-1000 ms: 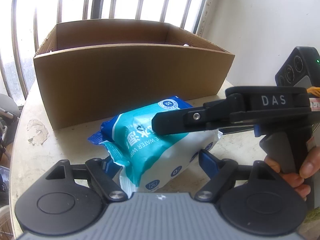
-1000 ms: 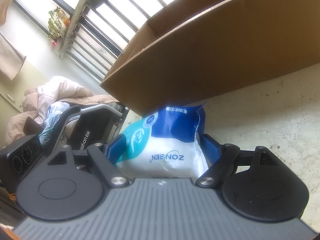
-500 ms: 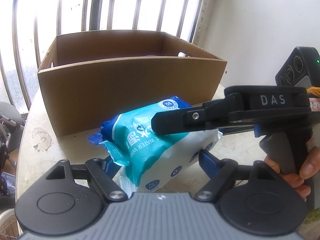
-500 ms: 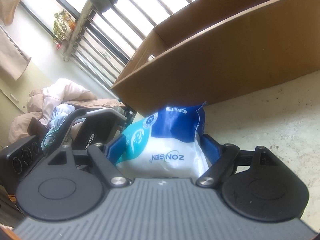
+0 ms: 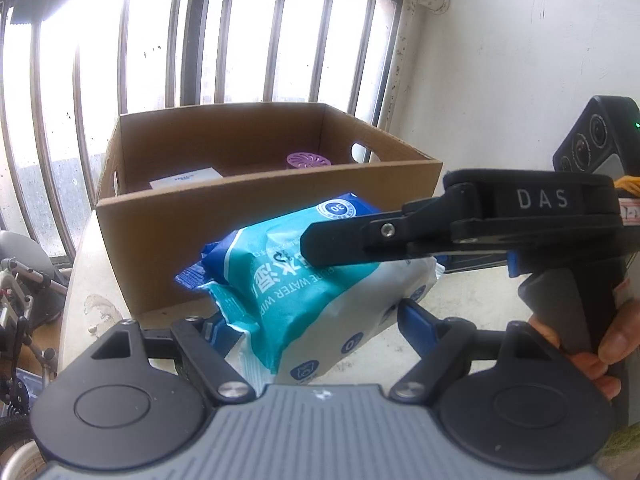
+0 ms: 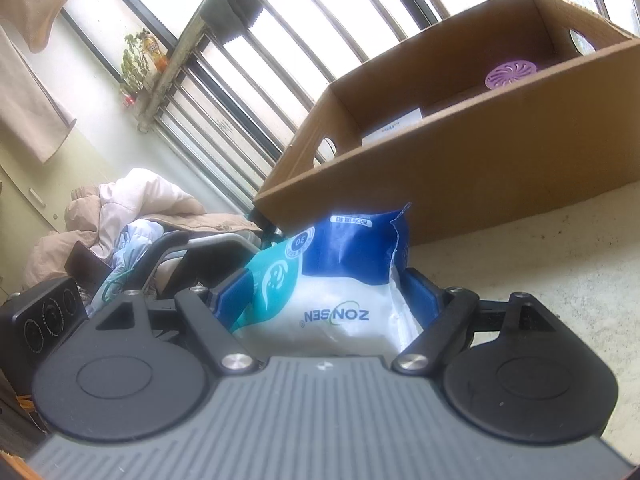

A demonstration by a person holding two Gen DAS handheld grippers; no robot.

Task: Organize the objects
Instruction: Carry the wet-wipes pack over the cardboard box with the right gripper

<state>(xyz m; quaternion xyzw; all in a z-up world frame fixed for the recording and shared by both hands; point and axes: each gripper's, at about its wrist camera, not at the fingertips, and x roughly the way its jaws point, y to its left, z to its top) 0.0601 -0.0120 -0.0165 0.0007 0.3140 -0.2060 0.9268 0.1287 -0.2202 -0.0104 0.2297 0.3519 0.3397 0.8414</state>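
Observation:
A teal, blue and white pack of wet wipes [image 5: 304, 292] is held between both grippers, lifted in front of the cardboard box [image 5: 264, 216]. My left gripper [image 5: 316, 320] is shut on one end of the pack. My right gripper [image 6: 320, 296] is shut on the other end of the wipes pack [image 6: 332, 280]; it also shows from the side in the left wrist view [image 5: 460, 228]. The box [image 6: 460, 184] holds a purple round lid [image 5: 306, 159] and a white flat packet [image 5: 186, 178].
The box stands on a pale speckled tabletop [image 6: 540, 256] by a barred window [image 5: 224, 32]. A white wall [image 5: 520, 60] is to the right. Beyond the table's left edge are a wheelchair frame [image 5: 24, 280] and piled clothes [image 6: 132, 208].
Both grippers have risen with the wipes pack. The box now sits lower in view and its inside, with the purple lid and white packet, has come into sight.

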